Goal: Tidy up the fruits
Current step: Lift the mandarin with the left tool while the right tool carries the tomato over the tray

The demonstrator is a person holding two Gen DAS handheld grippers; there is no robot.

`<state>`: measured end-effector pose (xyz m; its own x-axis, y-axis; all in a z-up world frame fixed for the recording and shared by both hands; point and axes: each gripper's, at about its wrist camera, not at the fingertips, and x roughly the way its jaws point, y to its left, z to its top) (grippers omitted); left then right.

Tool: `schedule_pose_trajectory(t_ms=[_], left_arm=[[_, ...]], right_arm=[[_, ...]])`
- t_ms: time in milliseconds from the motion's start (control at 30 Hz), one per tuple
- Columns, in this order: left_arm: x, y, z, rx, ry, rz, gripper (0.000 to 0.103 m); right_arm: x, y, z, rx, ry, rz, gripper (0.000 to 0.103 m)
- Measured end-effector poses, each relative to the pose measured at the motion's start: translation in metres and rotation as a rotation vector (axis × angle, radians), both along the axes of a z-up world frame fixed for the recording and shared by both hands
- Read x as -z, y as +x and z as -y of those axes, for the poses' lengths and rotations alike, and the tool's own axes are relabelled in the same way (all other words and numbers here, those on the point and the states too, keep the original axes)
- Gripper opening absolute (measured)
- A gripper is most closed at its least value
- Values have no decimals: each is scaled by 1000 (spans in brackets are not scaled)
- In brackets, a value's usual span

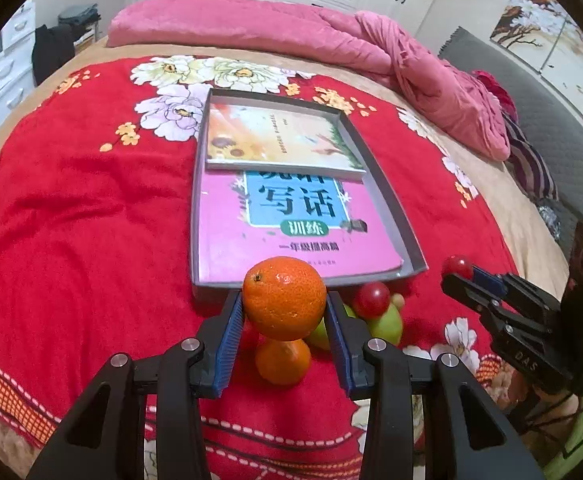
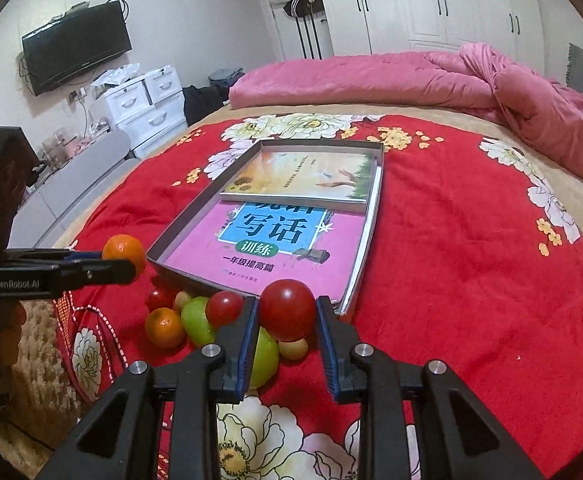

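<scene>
Am holding orange [image 1: 284, 298] clamped in left gripper [image 1: 285, 307] fingers, red tomato [image 2: 287, 309] clamped in right gripper [image 2: 287, 316]; both lifted. Remaining fruit pile [image 2: 195, 322] lying on bed [image 2: 451, 280] near tray [image 2: 357, 258]; no fruit sitting in tray, most sorting outstanding.

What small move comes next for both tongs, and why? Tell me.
Probably carry both fruits forward over the grey tray and lower them. The left tongs already grip an orange, the right tongs a red tomato, both lifted above the pile, and the tray lies just ahead, though books fill it.
</scene>
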<state>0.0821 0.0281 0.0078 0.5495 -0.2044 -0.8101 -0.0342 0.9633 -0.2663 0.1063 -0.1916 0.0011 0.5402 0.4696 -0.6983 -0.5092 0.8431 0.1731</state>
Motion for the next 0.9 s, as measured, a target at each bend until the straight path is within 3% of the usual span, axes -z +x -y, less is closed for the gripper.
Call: schedule_pose_trajectory(t_ms=[900], left_arm=[[24, 44, -7, -48, 61, 19, 42]], right_arm=[[6, 28, -7, 45, -21, 28, 29]])
